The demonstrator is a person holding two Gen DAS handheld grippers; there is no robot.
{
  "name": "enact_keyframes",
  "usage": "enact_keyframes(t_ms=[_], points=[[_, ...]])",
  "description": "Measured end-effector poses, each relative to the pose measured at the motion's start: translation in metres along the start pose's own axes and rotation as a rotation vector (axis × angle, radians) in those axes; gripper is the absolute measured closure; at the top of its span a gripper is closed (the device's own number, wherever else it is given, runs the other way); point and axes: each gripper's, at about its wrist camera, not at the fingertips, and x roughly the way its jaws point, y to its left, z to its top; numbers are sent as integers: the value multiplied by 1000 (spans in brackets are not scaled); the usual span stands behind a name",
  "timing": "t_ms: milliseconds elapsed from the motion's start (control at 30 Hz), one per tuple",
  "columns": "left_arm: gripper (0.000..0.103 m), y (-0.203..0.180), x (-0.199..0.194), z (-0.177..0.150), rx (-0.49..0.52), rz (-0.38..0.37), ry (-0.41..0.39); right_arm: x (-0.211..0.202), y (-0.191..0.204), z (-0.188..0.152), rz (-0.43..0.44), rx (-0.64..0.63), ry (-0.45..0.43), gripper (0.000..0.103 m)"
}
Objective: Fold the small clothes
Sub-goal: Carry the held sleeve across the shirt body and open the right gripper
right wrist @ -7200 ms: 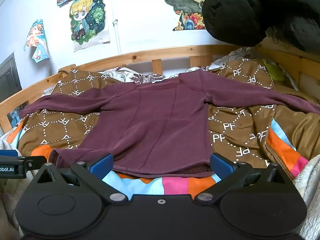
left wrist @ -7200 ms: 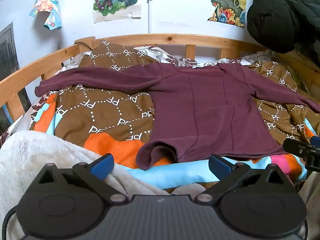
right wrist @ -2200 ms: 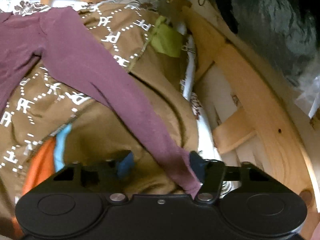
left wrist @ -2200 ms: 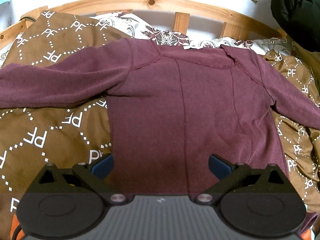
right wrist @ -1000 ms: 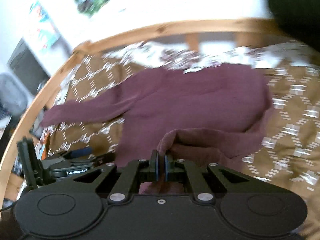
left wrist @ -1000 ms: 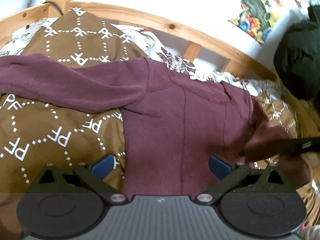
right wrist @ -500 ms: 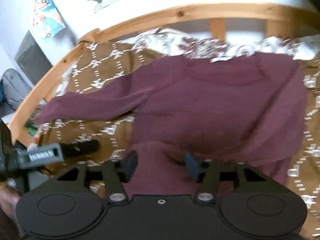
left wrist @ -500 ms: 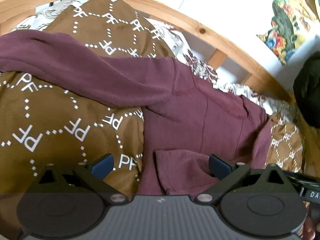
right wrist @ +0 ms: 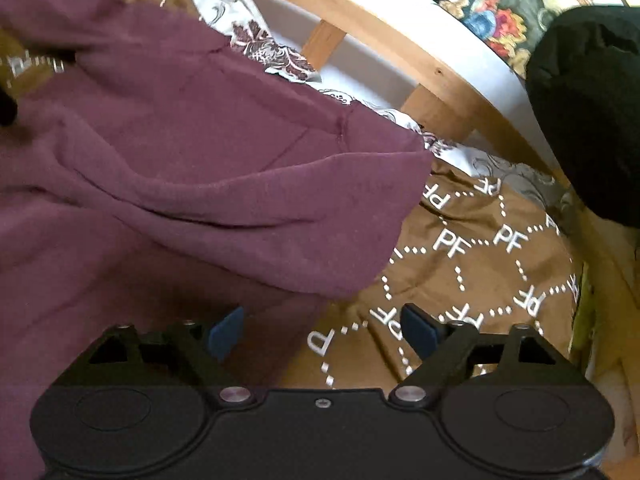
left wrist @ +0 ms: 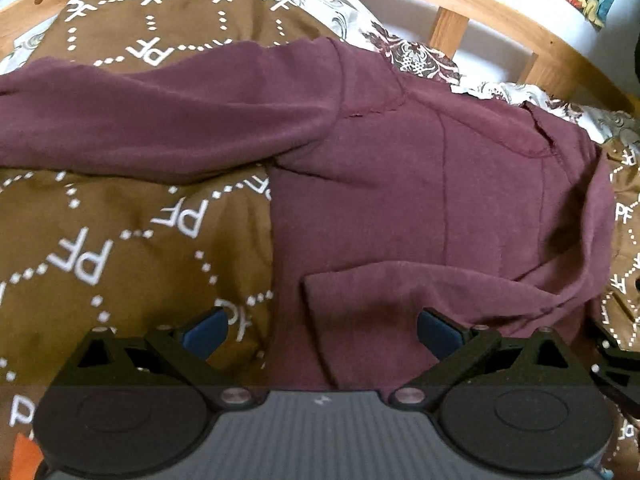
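Note:
A maroon long-sleeved top (left wrist: 400,184) lies spread on a brown patterned duvet (left wrist: 120,240). Its right sleeve (left wrist: 460,288) is folded across the lower body; its left sleeve (left wrist: 140,120) still stretches out to the left. My left gripper (left wrist: 320,330) hovers open over the top's lower left edge, nothing between its pads. In the right wrist view the folded sleeve (right wrist: 260,200) lies flat on the top (right wrist: 100,260). My right gripper (right wrist: 324,330) is low over the top's right edge, its jaws opening, with no cloth between the blue pads.
A wooden bed rail (left wrist: 500,12) curves behind the pillows (left wrist: 404,52). A black coat (right wrist: 588,112) hangs at the right over the rail (right wrist: 400,48). Posters (right wrist: 508,12) are on the white wall. The right gripper's tip (left wrist: 616,356) shows at the left wrist view's right edge.
The right gripper, shut on the sleeve cuff a second ago, has opened and dropped the sleeve across the body, then sunk toward the right edge. The left gripper has moved lower and closer.

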Motion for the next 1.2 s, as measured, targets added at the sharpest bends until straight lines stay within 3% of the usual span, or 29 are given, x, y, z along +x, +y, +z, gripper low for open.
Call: enact_keyframes(t_ms=[167,200,267,300,500,667,800,900,933,1033,1200], points=[[1,-7,17,-6,58,33,37,29,20,0,-75,-183,-55,31],[1,-8,19,-6,62,46,44,32,21,-1,-80,-194,-69,37],[1,-7,22,-7,60,58,52,35,20,0,-75,-188,-77,73],[1,-7,23,-7,56,62,55,34,18,1,-75,-168,-77,96],[0,-10,22,-10,80,96,77,0,-30,8,-94,76,-152,97],[0,-15,20,-13,114,124,112,2,-41,-6,-49,137,-9,95],[0,-16,16,-15,114,124,138,11,-53,-18,-8,220,57,79],[0,-16,11,-18,114,126,151,2,-83,-17,22,422,6,49],[0,-17,10,-19,118,128,153,1,-94,-17,35,503,-26,43],[0,-21,6,-26,129,135,151,11,-111,-14,100,650,-96,39],[0,-29,2,-32,137,138,148,64,-115,3,151,706,-137,37]])
